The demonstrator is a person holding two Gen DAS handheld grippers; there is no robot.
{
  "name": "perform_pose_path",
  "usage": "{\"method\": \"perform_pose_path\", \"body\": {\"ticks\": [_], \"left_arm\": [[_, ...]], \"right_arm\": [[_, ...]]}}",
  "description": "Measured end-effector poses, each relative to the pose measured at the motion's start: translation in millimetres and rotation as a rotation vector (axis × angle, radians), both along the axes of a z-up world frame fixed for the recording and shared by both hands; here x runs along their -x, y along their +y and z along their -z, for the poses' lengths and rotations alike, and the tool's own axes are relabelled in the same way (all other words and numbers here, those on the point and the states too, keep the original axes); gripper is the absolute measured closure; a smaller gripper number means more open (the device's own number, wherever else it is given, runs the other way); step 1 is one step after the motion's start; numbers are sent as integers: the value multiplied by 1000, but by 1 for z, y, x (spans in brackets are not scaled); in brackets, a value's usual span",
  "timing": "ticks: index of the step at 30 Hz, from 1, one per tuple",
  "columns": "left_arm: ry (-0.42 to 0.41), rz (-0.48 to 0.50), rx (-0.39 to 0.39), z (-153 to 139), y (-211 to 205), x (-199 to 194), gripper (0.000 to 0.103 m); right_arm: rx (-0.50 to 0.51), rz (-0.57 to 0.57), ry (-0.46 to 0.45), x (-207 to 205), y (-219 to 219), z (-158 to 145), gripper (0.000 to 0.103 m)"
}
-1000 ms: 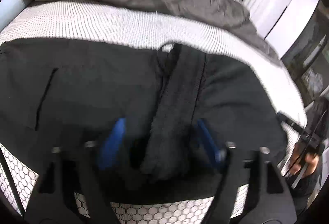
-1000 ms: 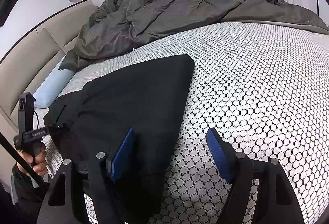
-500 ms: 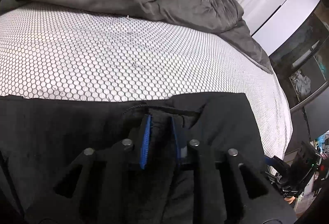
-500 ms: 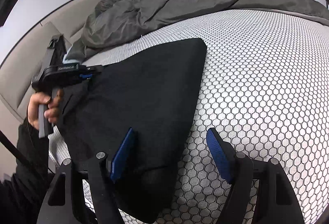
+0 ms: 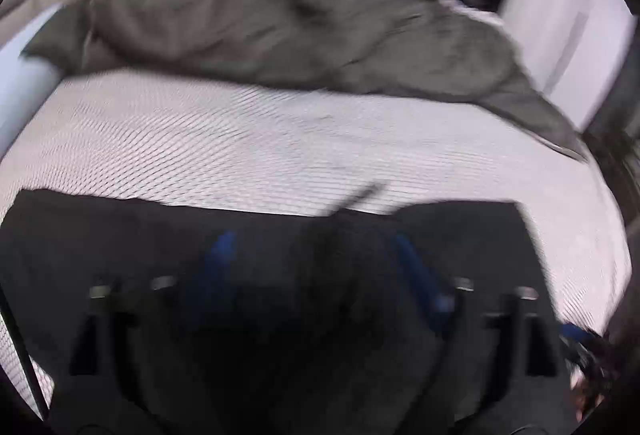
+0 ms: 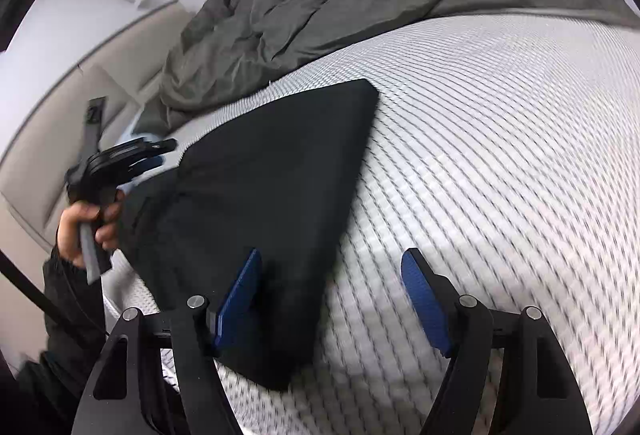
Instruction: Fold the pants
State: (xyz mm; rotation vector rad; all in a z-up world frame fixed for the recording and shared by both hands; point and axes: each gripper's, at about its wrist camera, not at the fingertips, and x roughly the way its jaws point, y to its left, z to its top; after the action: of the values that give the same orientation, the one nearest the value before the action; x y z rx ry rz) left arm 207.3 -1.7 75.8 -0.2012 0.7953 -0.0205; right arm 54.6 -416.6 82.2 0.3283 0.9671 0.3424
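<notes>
Half a second ago the left gripper point(image 5: 316, 275) had its fingers nearly together on a ridge of cloth; now they are opening and stand wide, with dark cloth lying between them but not pinched.

From the left wrist, blurred, the black pants point(image 5: 120, 255) fill the frame from 3 to 9 o'clock on the bed point(image 5: 280, 139), with a grey duvet point(image 5: 280, 15) heaped at 12 o'clock.

From the right wrist, the pants lie as a flat folded slab running from 6 towards 12 o'clock. The right gripper point(image 6: 332, 299) hovers with fingers wide, its left pad point(image 6: 238, 301) over the near edge, nothing gripped. At 9 o'clock a hand point(image 6: 86, 231) holds the left gripper.

The cloth looks soft, limp and light; I judge it best pinched at a corner or along a folded edge, through all layers.
</notes>
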Motion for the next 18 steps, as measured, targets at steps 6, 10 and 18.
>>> {"method": "perform_pose_path", "body": {"ticks": [6, 10, 18], "left_arm": [[-27, 385, -22, 14, -122, 60, 10], [72, 497, -33, 35, -178, 45, 10], [272, 432, 57, 71, -208, -12, 10]], "right_arm": [[-101, 55, 19, 30, -19, 0, 43], [-161, -17, -11, 60, -1, -4, 50], [-190, -5, 77, 36, 18, 12, 80]]}}
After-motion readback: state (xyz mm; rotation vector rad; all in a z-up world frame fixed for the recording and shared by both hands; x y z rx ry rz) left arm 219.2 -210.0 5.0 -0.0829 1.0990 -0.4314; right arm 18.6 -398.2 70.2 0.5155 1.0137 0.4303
